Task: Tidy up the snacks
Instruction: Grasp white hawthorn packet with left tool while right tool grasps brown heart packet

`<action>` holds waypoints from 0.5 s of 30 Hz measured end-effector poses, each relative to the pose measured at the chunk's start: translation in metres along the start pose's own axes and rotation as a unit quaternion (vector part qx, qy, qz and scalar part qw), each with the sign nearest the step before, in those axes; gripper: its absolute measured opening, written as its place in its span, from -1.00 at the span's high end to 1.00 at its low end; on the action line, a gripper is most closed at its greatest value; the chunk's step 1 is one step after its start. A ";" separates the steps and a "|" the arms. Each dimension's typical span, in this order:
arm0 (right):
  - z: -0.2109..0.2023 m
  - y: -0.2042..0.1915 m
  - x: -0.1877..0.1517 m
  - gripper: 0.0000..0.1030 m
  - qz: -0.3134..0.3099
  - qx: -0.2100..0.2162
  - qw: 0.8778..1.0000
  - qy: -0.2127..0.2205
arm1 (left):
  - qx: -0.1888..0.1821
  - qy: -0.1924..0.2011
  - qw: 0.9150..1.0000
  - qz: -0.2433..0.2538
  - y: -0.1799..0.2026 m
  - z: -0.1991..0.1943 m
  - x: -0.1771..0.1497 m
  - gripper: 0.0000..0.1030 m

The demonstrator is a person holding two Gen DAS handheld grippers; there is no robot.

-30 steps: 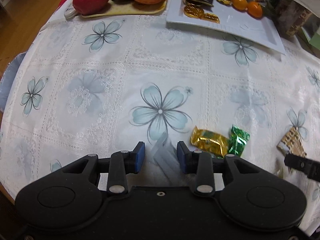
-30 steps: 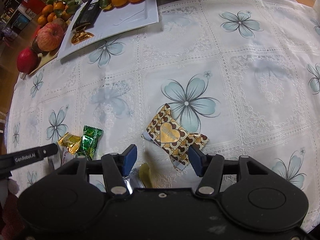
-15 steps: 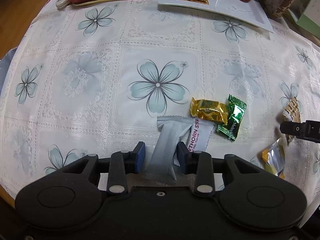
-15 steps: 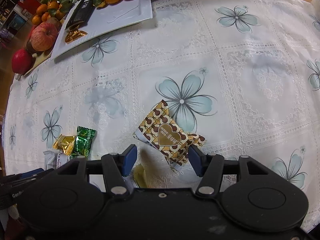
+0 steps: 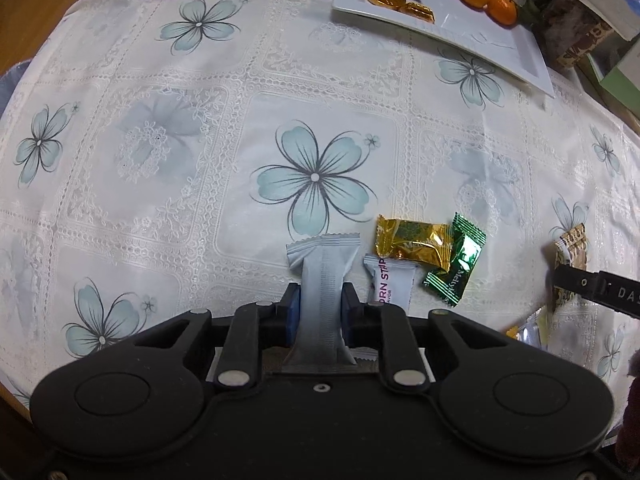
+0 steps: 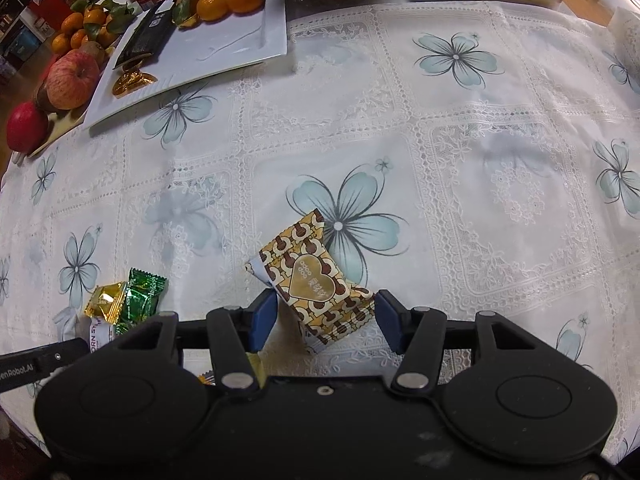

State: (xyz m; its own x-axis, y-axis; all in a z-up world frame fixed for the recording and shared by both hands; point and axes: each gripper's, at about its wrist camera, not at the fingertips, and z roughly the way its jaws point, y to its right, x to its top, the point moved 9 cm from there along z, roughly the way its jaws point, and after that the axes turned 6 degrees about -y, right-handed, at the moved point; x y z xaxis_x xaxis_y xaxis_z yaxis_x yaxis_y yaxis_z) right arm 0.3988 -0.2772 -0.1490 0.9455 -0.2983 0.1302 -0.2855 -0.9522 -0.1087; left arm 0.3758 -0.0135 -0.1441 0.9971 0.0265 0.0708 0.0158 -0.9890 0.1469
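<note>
Left gripper [image 5: 320,312] is clamped on a grey packet [image 5: 323,276] near the tablecloth's [image 5: 160,140] front edge. Right gripper [image 6: 325,318] stands apart around a brown packet [image 6: 316,280] — close squarely across its middle, then lift toward the far-edge plate [image 6: 240,40].
</note>
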 end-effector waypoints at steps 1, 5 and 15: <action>0.000 -0.001 -0.001 0.15 -0.004 -0.003 1.000 0.001 | -0.003 0.001 1.000 -0.005 -0.002 -0.003 0.000 0.48; -0.003 -0.008 -0.004 0.84 -0.015 0.008 1.000 0.000 | -0.014 -0.001 1.000 -0.023 -0.011 -0.013 -0.004 0.48; -0.020 0.019 -0.012 0.95 0.108 0.125 0.986 -0.029 | -0.050 -0.001 0.998 -0.036 -0.022 -0.034 -0.030 0.48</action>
State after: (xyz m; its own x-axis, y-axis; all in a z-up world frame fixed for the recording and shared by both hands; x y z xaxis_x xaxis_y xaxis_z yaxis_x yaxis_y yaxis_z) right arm 0.3789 -0.2931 -0.1334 0.8764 -0.4812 0.0212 -0.4405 -0.8186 -0.3686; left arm 0.3427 0.0123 -0.1161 0.9939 0.0957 0.0542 0.0793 -0.9653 0.2487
